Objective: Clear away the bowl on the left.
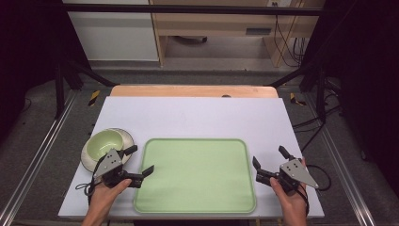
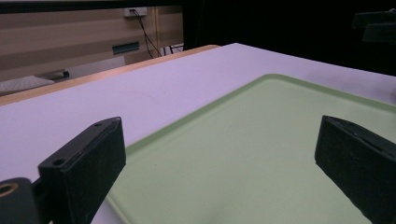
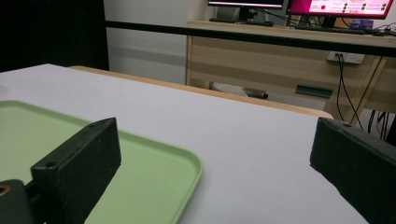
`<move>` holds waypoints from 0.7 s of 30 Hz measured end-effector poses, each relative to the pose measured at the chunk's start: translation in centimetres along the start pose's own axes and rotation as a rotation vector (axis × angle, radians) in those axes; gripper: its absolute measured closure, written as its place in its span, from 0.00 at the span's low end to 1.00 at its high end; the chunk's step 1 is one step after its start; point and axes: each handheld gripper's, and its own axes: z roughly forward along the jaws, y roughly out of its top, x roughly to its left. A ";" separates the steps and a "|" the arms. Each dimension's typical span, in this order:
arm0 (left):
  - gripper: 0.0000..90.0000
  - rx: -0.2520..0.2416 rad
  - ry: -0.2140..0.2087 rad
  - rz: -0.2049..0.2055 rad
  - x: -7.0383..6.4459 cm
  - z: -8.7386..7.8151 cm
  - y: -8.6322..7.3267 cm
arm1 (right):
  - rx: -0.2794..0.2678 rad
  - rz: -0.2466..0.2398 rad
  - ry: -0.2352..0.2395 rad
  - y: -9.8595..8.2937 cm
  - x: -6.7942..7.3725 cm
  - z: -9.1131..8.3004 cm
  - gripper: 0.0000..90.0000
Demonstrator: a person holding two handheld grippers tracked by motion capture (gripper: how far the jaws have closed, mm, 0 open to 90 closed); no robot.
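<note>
A light green tray [image 1: 195, 175] lies flat on the white table top, near the front edge. Left of it a pale green bowl [image 1: 105, 142] sits on a white plate [image 1: 87, 157]. My left gripper [image 1: 139, 161] hovers open at the tray's left rim, just right of the bowl, jaws wide with nothing between them. In the left gripper view the tray [image 2: 261, 154] spreads out between the jaws. My right gripper [image 1: 270, 158] is open just off the tray's right edge. The right gripper view shows the tray's corner [image 3: 154, 172] by the left jaw.
The white table top [image 1: 197, 115] is bare behind the tray, with a wooden strip [image 1: 193, 91] at its far edge. Black frame posts stand at both sides. Wooden furniture and cables lie beyond the table.
</note>
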 end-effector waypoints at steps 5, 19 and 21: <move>0.02 -0.004 0.002 -0.010 0.0 0.0 0.1 | 0.004 0.000 -0.003 0.0 0.0 -0.1 0.03; 0.03 -0.046 0.008 -0.035 0.6 -0.5 3.8 | 0.020 0.021 -0.032 -0.2 0.0 0.1 0.03; 0.04 -0.047 0.003 -0.037 1.3 -0.6 4.8 | 0.018 0.028 -0.040 -0.2 -0.2 0.0 0.03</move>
